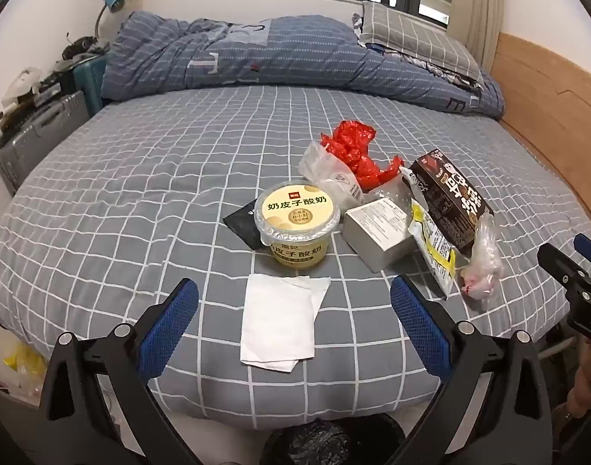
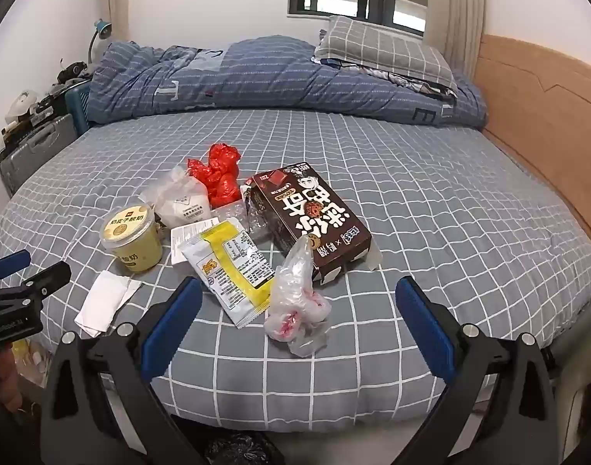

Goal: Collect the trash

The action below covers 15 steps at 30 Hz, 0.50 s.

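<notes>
Trash is lying in a loose cluster on the grey checked bed sheet (image 1: 121, 178), none of it held. Both grippers are hovering over the near edge of the bed with jaws spread wide and nothing between the blue pads. The left gripper (image 1: 293, 302) is framing a folded white tissue (image 1: 280, 321) lying flat just ahead of it, and beyond the tissue a lidded yellow yogurt cup (image 1: 297, 224) is standing upright, partly on a black sachet (image 1: 243, 223). The right gripper (image 2: 299, 306) is framing a crumpled clear plastic bag (image 2: 297, 302) with pink smears, which is leaning against a dark brown snack box (image 2: 307, 213). A yellow and white wrapper (image 2: 229, 271) is lying just left of that bag, overlapping a grey carton (image 1: 377, 232). Farther back, a white pouch (image 2: 183, 201) and a crumpled red plastic bag (image 2: 218, 174) are touching each other. A black-lined bin (image 1: 318, 445) is showing below the mattress edge. A folded blue quilt (image 1: 233, 54) and a checked pillow (image 1: 411, 38) are resting at the far side.
</notes>
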{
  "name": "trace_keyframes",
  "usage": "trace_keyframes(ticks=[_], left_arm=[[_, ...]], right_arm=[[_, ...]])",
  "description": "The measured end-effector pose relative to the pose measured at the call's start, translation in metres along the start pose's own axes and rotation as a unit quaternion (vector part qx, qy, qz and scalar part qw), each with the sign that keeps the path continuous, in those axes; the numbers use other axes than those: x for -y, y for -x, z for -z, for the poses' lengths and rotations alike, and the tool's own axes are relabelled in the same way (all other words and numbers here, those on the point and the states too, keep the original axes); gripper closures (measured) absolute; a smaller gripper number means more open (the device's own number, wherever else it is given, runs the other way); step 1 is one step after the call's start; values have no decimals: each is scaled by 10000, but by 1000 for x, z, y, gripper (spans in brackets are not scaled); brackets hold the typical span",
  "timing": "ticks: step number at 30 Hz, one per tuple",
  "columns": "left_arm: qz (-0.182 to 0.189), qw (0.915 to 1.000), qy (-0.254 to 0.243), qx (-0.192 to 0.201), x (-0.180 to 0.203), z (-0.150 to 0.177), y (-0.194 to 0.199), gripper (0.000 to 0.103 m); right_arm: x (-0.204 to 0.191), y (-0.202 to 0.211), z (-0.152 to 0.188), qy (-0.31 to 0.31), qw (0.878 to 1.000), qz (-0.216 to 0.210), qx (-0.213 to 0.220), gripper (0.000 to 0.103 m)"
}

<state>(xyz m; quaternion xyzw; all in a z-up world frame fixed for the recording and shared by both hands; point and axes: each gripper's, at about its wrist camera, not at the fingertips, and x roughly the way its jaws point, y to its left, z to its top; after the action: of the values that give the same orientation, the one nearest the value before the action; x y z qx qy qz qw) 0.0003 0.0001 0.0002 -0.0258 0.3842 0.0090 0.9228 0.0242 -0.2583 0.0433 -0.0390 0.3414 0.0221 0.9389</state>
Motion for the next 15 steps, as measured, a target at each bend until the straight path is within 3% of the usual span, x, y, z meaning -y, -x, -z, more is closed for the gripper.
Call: trace_keyframes(ticks=[15], left_arm=[[-34,9999,-57,97,-5,2,1,6]], right_arm=[[-5,-3,3,-53,9999,-68,-86,7]])
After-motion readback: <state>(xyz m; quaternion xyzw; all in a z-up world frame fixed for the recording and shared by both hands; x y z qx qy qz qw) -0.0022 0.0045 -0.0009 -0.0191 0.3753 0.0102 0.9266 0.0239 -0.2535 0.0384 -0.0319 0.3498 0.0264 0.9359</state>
